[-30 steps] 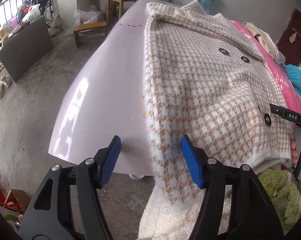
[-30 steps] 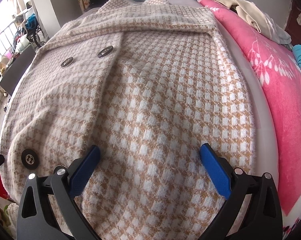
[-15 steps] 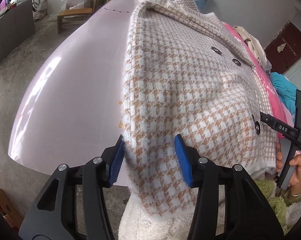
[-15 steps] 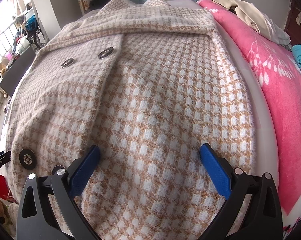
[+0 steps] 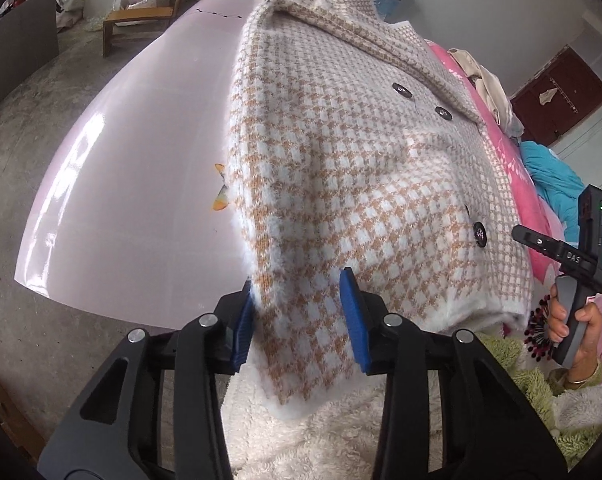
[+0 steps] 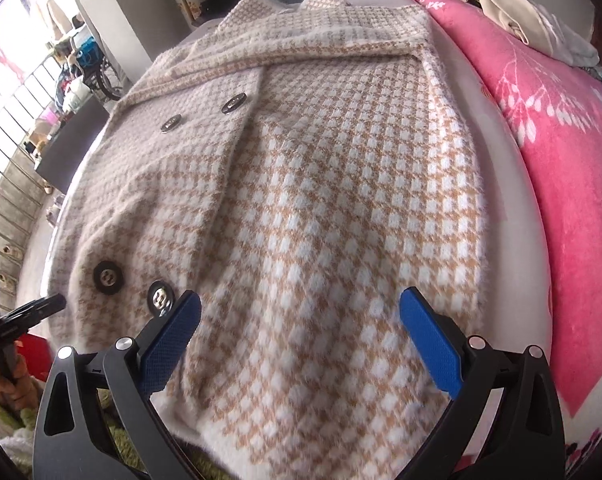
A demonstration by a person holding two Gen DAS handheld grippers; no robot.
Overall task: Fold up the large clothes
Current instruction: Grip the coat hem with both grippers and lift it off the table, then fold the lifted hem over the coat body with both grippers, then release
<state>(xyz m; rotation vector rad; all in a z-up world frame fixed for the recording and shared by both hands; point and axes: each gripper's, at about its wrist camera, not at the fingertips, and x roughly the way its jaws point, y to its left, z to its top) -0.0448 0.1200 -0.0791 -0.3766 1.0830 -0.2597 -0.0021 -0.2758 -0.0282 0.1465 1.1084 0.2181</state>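
A beige-and-white houndstooth coat (image 5: 341,168) with dark buttons (image 5: 480,234) lies spread, front up, on a pale pink tabletop (image 5: 121,180). My left gripper (image 5: 299,320) straddles the coat's near left edge where the hem hangs over the table. Its jaws are closing, with the fabric between the blue pads (image 5: 353,320) lying flat, unpinched. My right gripper (image 6: 301,340) hovers open and wide over the hem of the coat (image 6: 321,200), to the right of two buttons (image 6: 109,276), with nothing gripped.
A pink flowered blanket (image 6: 561,160) with piled clothes (image 6: 501,4) borders the table on the right. White fleece (image 5: 301,432) and green fluffy fabric (image 5: 533,392) lie below the hem. A hand (image 5: 577,340) holds the right gripper's handle. Concrete floor (image 5: 21,320) and a wooden bench (image 5: 133,16) lie left.
The left gripper has come in onto the coat's left edge and its jaws have narrowed around the fabric. The right gripper has shifted left, bringing the lower buttons closer, and stays open.
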